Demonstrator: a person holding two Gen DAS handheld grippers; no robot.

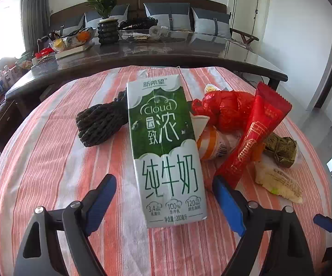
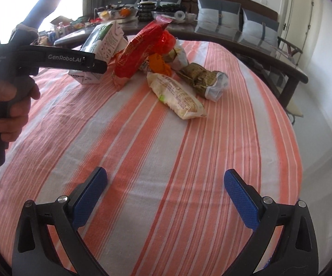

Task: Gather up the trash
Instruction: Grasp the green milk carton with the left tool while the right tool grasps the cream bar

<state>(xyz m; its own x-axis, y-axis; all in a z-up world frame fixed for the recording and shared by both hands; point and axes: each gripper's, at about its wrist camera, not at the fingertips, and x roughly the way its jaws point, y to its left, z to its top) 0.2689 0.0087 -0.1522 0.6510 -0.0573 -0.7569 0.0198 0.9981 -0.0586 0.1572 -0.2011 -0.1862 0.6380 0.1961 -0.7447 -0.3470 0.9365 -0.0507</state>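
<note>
Blue-padded jaws of the left gripper (image 1: 163, 197) stand wide apart, one on each side of the milk carton (image 1: 166, 151), and neither pad touches it. That carton is our landmark: green and white, tilted with its top leaning away, bottom edge on the striped tablecloth (image 1: 51, 161) of the table. Just behind the carton's left side lies a black coiled rope (image 1: 99, 124). Right of the carton sits the trash pile: a long red wrapper (image 1: 255, 135) propped at a slant, a crumpled red bag (image 1: 225, 108) behind it, an orange-and-white cup (image 1: 211, 145) tucked against the carton's right edge. Further right of the carton, a green leaf-wrapped packet (image 1: 280, 149) and a pale snack packet (image 1: 278, 184) lie on the cloth.

Over on the right wrist view, the right gripper (image 2: 166, 195) has its jaws spread wide too, nothing between them but striped cloth, well short of the carton (image 2: 101, 43). The left hand (image 2: 12, 108) grips the left tool's handle, its black arm reaching across in front of the carton. The pale snack packet (image 2: 177, 96) lies nearest the right gripper, the leaf-wrapped packet (image 2: 198, 76) just beyond it
</note>
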